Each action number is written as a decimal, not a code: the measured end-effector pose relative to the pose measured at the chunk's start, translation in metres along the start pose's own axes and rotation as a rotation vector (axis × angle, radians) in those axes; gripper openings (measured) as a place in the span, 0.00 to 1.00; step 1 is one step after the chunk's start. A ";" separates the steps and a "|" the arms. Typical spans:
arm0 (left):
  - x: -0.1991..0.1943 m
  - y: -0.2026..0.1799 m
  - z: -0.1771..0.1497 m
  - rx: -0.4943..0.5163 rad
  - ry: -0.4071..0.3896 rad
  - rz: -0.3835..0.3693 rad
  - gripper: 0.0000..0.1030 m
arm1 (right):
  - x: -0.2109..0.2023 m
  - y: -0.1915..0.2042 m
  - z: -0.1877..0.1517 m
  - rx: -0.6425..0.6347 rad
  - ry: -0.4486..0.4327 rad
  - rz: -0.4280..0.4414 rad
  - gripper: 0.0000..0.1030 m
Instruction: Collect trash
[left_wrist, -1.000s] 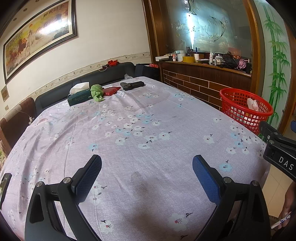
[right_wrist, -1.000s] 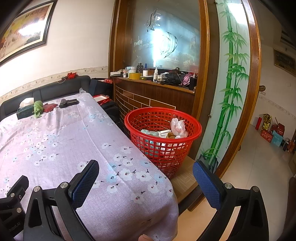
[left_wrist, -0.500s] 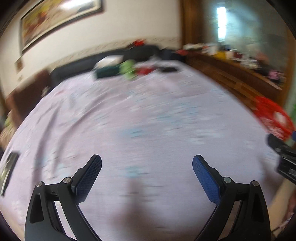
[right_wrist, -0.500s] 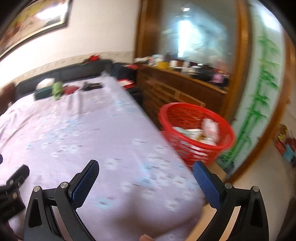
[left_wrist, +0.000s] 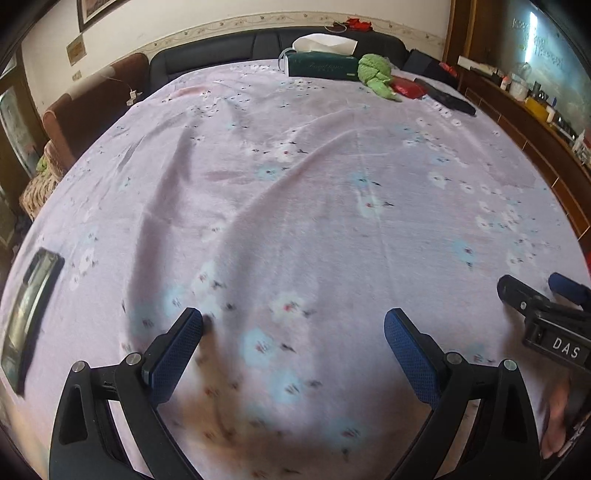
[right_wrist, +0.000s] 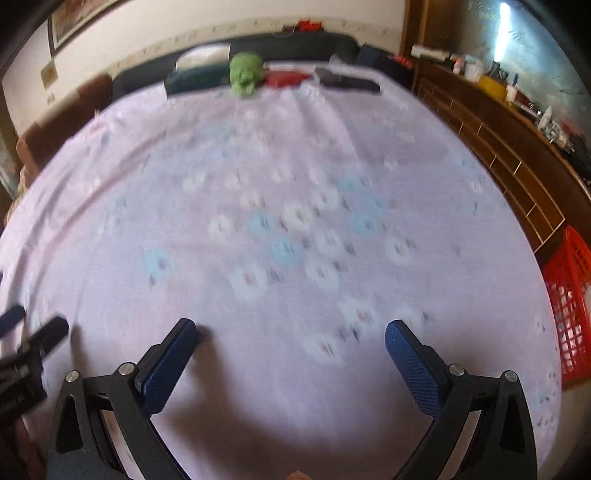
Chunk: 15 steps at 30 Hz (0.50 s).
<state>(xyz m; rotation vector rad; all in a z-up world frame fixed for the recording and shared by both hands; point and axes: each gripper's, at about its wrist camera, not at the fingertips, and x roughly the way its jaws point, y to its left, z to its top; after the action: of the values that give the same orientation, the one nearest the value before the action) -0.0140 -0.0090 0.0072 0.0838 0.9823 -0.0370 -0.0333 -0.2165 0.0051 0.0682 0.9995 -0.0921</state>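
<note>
Green crumpled wad (left_wrist: 376, 72) at desk (left_wrist: 295, 206) far edge beside tissue box (left_wrist: 321, 65); both tools (left_wrist: 293, 334) (right_wrist: 291, 341) wide open, empty; reach far, pinch centrally, drop in red basket (right_wrist: 569, 295).

Home: sofa (left_wrist: 229, 51), framed painting (right_wrist: 77, 18)

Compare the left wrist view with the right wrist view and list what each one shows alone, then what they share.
Only the left wrist view shows the phone lying at the table's left edge. Only the right wrist view shows the red basket beside the table. Both show the flowered tablecloth, the green cloth, the tissue box and each other's open gripper: left gripper, right gripper.
</note>
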 end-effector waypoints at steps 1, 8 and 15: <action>0.003 0.002 0.002 0.007 0.005 0.006 0.95 | 0.004 0.003 0.002 0.000 0.008 0.005 1.00; 0.016 0.011 0.015 0.008 0.015 -0.022 1.00 | 0.013 0.014 0.014 0.060 -0.005 -0.040 1.00; 0.020 0.015 0.019 -0.006 0.006 -0.016 1.00 | 0.012 0.014 0.014 0.062 -0.004 -0.037 1.00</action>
<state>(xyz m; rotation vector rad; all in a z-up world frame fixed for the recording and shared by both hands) 0.0135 0.0041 0.0019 0.0710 0.9891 -0.0485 -0.0133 -0.2049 0.0025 0.1059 0.9938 -0.1575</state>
